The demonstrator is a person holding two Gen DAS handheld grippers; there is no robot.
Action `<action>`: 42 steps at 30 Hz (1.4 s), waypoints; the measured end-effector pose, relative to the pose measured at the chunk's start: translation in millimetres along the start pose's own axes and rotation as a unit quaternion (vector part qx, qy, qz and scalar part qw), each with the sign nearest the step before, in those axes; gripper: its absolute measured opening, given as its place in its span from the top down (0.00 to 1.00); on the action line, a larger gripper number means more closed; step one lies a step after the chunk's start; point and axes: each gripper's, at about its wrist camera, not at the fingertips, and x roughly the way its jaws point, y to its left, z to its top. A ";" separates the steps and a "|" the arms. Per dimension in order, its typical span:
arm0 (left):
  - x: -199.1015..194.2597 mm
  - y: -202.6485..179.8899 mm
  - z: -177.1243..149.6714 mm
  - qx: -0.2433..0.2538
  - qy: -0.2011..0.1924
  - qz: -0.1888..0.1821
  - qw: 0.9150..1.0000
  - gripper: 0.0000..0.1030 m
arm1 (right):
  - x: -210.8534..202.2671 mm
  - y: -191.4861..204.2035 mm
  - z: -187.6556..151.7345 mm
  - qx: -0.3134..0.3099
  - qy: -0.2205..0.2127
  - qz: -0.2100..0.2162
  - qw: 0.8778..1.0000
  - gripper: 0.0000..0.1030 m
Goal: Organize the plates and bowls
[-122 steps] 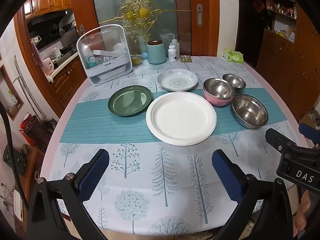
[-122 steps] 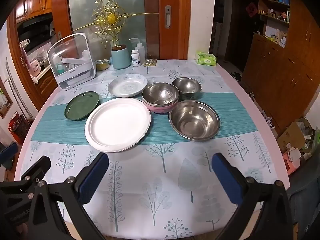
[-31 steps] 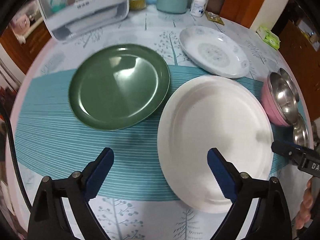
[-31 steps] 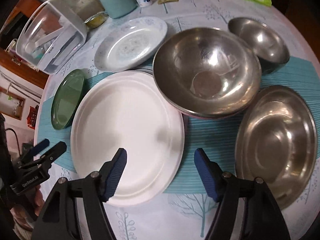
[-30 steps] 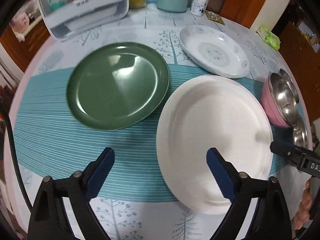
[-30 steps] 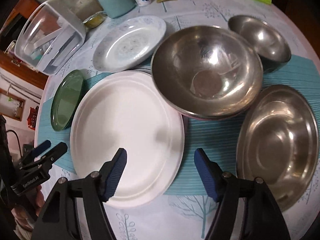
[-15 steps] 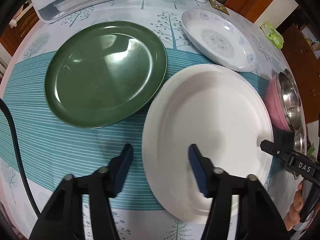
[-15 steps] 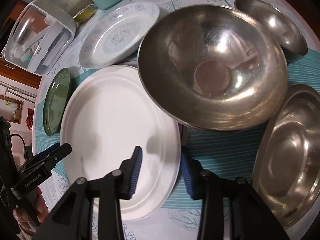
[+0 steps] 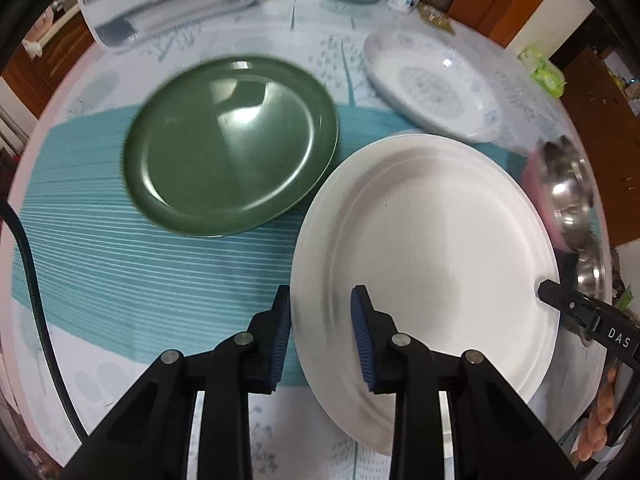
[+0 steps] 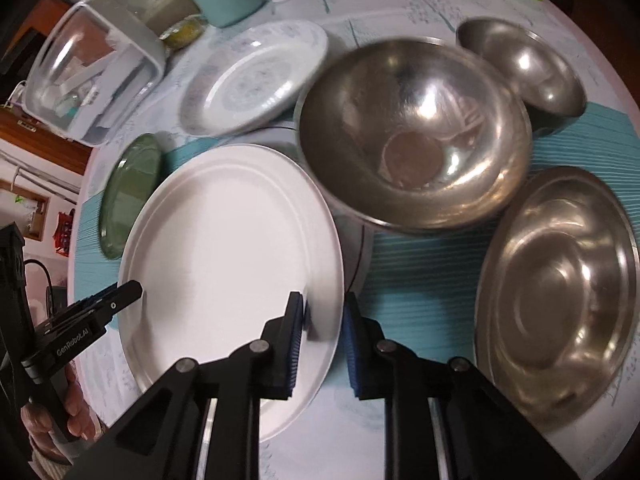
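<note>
1. Green plate [image 9: 230,146] sits far left on the teal runner [image 9: 120,260], flat, untouched. Its right rim is just beside the white plate.
2. My left gripper [image 9: 320,320] straddles the white plate's [image 9: 432,248] left rim: one pad outside on the runner side, one over the plate face. Jaws closing, rim between them; I can't tell whether the pads press on it yet.
3. White plate lies mid-table on the runner, in front of the patterned plate [image 9: 432,80].
4. My right gripper [image 10: 322,320] is on the white plate's right rim, one pad over the plate face, one outside it. Jaws closing, gap narrow, rim between them; contact unclear.
5. Behind that gripper: steel bowl nested in a pink bowl [image 10: 416,136], its rim overlapping the white plate's far right edge in this view.
6. Small steel bowl [image 10: 524,68] behind it, to the right.
7. Wide shallow steel bowl [image 10: 560,288] far right, near the table edge.
</note>
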 end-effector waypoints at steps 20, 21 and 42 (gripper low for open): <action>-158.2 44.2 -99.0 0.020 -0.099 0.033 0.994 0.73 | -100.7 88.3 -89.2 -0.133 -0.045 0.040 0.989 0.78; -158.9 48.5 -104.0 0.020 -0.100 0.034 0.994 0.73 | -97.8 92.8 -95.6 -0.142 -0.042 0.041 0.988 0.78; -62.1 103.2 -184.2 -0.011 -0.017 0.029 0.999 0.73 | 0.0 96.6 -162.8 -0.180 0.049 0.017 0.982 0.79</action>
